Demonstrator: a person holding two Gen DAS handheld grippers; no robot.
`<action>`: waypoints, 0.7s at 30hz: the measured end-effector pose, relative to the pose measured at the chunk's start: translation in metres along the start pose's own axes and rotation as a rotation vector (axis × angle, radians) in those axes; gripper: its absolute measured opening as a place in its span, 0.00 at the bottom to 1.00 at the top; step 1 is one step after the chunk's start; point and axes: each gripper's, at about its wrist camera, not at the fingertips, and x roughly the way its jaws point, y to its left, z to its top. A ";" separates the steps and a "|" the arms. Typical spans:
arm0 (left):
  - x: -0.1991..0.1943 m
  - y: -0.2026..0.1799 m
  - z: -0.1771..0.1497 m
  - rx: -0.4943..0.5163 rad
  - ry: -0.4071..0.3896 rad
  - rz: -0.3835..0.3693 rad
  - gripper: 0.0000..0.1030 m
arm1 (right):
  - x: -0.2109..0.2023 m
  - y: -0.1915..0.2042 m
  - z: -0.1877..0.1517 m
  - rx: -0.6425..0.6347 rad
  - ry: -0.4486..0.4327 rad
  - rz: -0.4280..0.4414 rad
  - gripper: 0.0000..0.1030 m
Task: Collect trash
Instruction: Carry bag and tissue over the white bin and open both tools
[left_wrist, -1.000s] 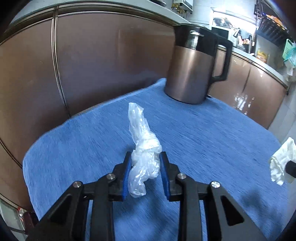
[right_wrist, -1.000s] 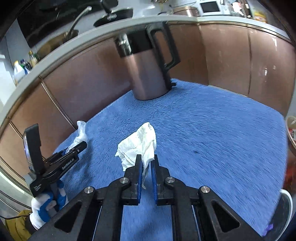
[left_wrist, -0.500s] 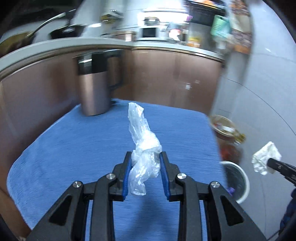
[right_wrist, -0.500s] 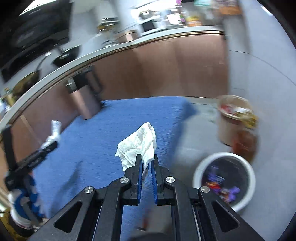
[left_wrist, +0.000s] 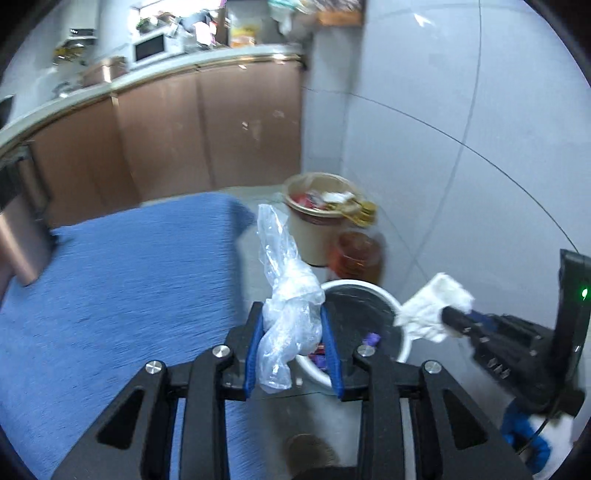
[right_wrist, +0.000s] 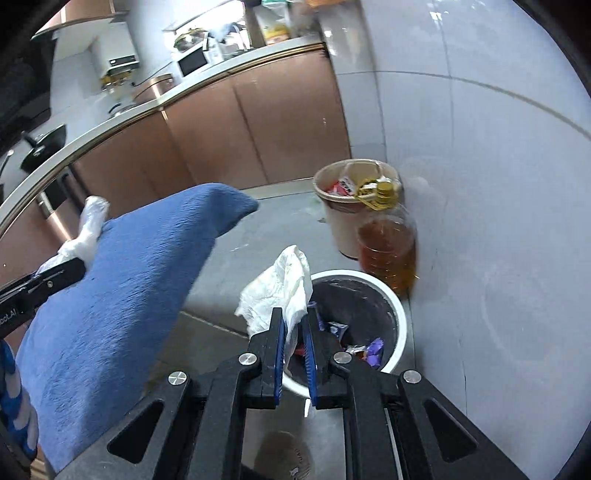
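Blue cloth (left_wrist: 118, 280) now aside, white bin (left_wrist: 400, 334) beneath left claw (left_wrist: 293, 354) loosening on plastic bag (left_wrist: 288, 295), right claw (right_wrist: 294, 350) pinching tissue (right_wrist: 280, 291).

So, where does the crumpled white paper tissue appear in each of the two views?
Left wrist view: crumpled white paper tissue, right of centre, in the right gripper.
Right wrist view: tissue, centre, between the fingers.
Shared landmark: round white-rimmed trash bin, just beyond it.
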 end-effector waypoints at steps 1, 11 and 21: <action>0.011 -0.007 0.006 0.001 0.017 -0.017 0.29 | 0.001 -0.003 0.000 0.002 -0.001 -0.004 0.11; 0.080 -0.031 0.037 -0.067 0.104 -0.117 0.34 | 0.050 -0.034 0.019 0.032 0.037 -0.042 0.12; 0.085 -0.023 0.039 -0.080 0.096 -0.060 0.43 | 0.060 -0.042 0.014 0.065 0.056 -0.076 0.38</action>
